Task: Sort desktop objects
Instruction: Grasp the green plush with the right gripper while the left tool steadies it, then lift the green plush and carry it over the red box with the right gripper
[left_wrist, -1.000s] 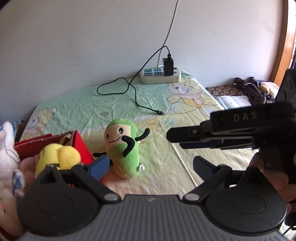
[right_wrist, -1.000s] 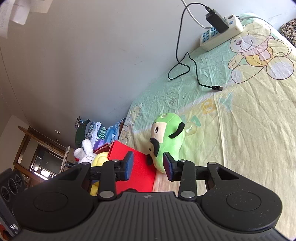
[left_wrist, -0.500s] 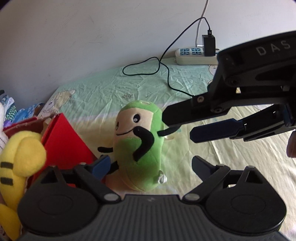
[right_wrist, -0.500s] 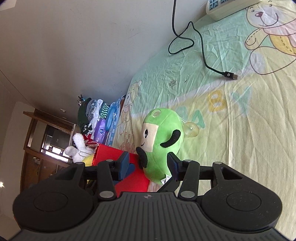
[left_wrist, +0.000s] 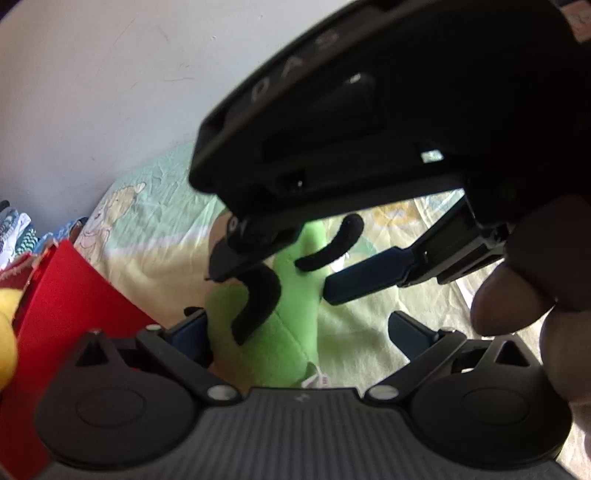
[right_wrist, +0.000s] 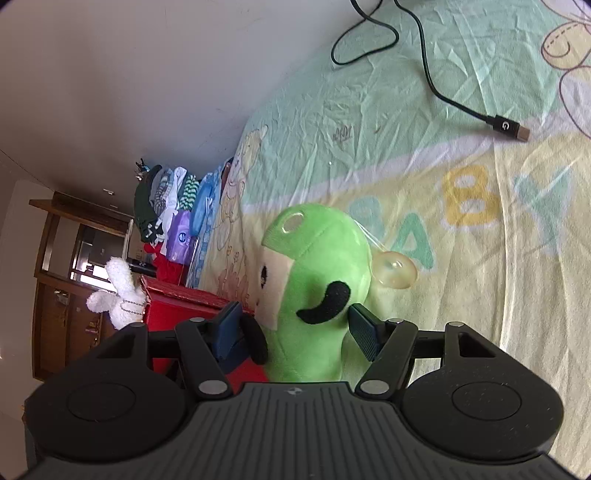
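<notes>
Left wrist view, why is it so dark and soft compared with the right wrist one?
Left wrist view: the right gripper sits close to the lens, backlit, blurred, covering the upper frame. Right wrist view: evenly lit and sharp on the green plush toy, with fisheye bending at the edges.

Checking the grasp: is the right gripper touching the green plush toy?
Cannot tell. In the right wrist view the right gripper straddles the green plush toy; contact isn't plain.

Bright daylight, fisheye-warped edges, blurred foreground
</notes>
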